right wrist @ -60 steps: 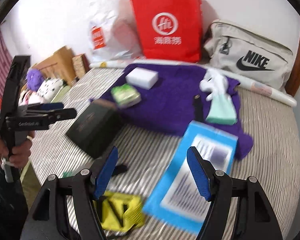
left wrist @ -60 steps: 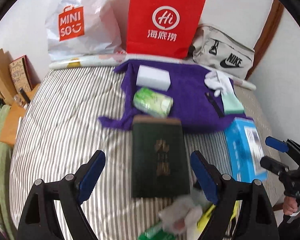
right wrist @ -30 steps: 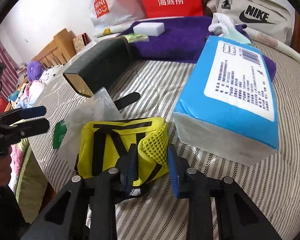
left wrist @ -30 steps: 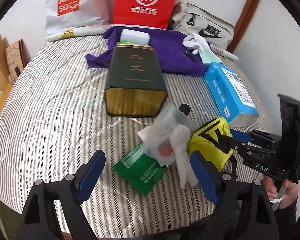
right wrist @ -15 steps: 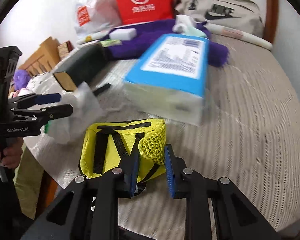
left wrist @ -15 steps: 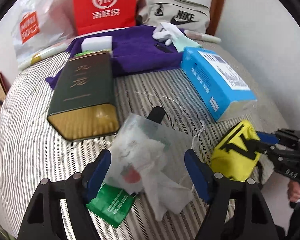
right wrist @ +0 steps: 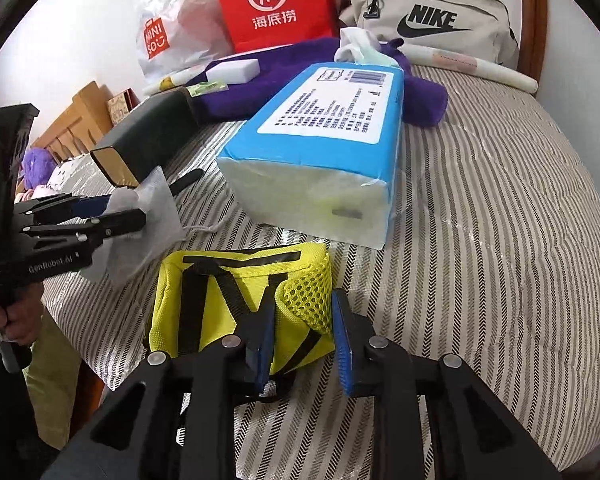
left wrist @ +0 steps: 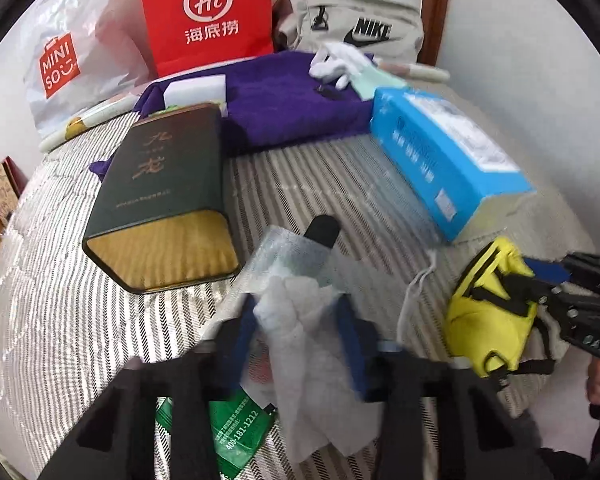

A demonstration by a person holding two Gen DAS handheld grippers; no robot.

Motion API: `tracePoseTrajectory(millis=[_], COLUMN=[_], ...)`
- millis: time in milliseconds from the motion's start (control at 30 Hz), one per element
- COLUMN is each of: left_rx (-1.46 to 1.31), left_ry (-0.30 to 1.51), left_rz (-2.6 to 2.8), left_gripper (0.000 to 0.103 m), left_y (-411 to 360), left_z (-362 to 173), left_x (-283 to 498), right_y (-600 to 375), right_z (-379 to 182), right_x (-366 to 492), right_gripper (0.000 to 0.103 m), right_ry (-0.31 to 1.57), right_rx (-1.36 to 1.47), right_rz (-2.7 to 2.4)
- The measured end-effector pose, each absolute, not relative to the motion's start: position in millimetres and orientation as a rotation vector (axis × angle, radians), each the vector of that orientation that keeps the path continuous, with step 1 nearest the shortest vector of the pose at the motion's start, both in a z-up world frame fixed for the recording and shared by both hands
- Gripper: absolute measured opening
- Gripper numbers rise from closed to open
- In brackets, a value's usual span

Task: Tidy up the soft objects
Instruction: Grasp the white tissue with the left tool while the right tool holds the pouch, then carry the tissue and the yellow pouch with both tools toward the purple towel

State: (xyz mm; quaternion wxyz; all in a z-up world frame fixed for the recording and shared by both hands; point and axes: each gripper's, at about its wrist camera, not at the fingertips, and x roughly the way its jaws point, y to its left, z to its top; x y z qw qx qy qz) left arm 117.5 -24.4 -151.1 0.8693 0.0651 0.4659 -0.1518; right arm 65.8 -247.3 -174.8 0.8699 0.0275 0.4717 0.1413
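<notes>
Grasp step, both hands: left gripper (left wrist: 298,336), jaws just closed on crumpled white gauze pouch (left wrist: 300,320) at six o'clock on striped bed (right wrist: 500,240); right gripper (right wrist: 302,344) pinching yellow mesh pouch (right wrist: 240,300); next, lift toward purple towel (left wrist: 292,100) at twelve.

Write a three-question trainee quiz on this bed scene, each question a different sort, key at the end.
1. True or false: the right gripper is shut on the yellow mesh pouch.
2. What do the left gripper pads pinch? A) green packet B) white gauze bag C) purple towel
3. Fill in: the white sponge block lies on the ______ towel.

Key: 1 true; 2 B, its jaws just closed onto it; 3 purple.
</notes>
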Motion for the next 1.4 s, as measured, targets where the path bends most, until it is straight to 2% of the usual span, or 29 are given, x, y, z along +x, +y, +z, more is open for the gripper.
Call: tracePoseTrajectory(millis=[200,267,333,400,533,833,1067,1400], left_rx=[0.061,0.044,0.032,0.013,-0.041,-0.070,-0.110,-0.127], left_ry=[0.940,0.941,0.946,0.959,1.021,1.004,1.000,0.961], left_rz=[-0.330,-0.305,-0.276,-0.235,-0.194,-0.185,-0.165,-0.174], left_gripper=[0.025,0.025,0.025,0.025,0.025,0.025,0.025,0.025], left_y=[-5.3,8.3,20.2,35.5,55.4,60.8,72.4,73.8], left_z=[-131.0,-126.7,-126.0,-129.1,-146.3,-162.4,-153.3,-120.8], left_x=[106.6,102.8,101.5,102.4,104.8,99.2,94.3,92.7], right_y=[-257.3,-258.4,-258.8,-259.4,-255.9,-259.8,-263.4,-250.3], right_z=[-173.4,-175.0,-177.5,-179.2,-179.9,-177.3,-166.1,-120.5], right_x=[65.3,65.5,67.3,68.6,69.0,63.0,56.8,50.9], right_gripper=[0.025,0.027,0.036,0.036,0.029,0.027,0.027,0.027], right_ry=[0.984,0.996,1.009,0.995,0.974,0.974,0.974,0.891], right_rx=[0.075,0.078,0.094,0.111,0.087,0.128,0.164,0.107], right_rz=[0.264,0.262,0.273,0.277,0.262,0.263,0.272,0.341])
